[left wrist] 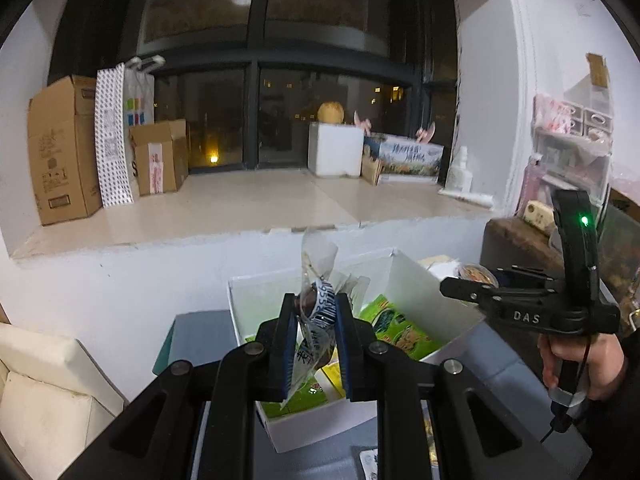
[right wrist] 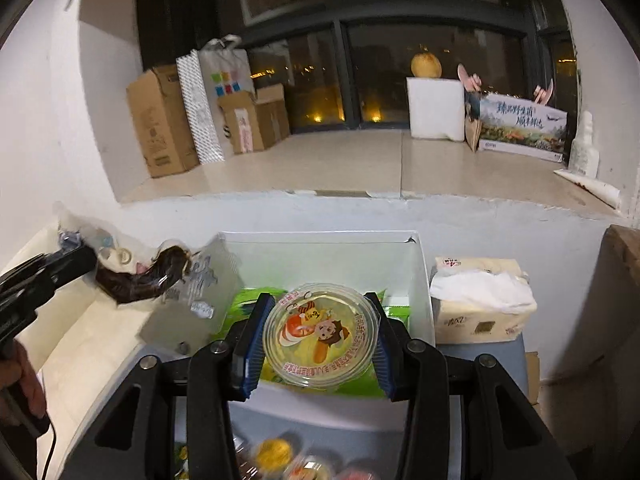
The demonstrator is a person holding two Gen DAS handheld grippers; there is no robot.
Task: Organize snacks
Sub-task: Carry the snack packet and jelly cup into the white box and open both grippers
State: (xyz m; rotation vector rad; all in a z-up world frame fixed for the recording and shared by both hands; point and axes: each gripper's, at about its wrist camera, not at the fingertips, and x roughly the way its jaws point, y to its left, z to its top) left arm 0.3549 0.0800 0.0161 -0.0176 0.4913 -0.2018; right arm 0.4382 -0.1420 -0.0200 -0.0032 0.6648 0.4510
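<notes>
Left wrist view: the left gripper (left wrist: 316, 316) had its jaws clamped on a clear plastic packet of dark brown snack (left wrist: 314, 304), held above the open white cardboard box (left wrist: 420, 280) on the grey desk (left wrist: 192, 336). Right wrist view: the right gripper (right wrist: 318, 332) had its jaws clamped on a round clear jelly cup with a cartoon lid (right wrist: 322, 334), above the same box, which contained green snack packets (right wrist: 248, 300).

clear snack packet (left wrist: 314, 320) upright, jelly cup (right wrist: 322, 334) level

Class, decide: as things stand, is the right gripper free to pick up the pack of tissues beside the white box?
Probably not yet. The right gripper is shut on a round clear jelly cup, so its jaws are occupied. The beige tissue pack itself lies uncovered beside the white cardboard box.
</notes>
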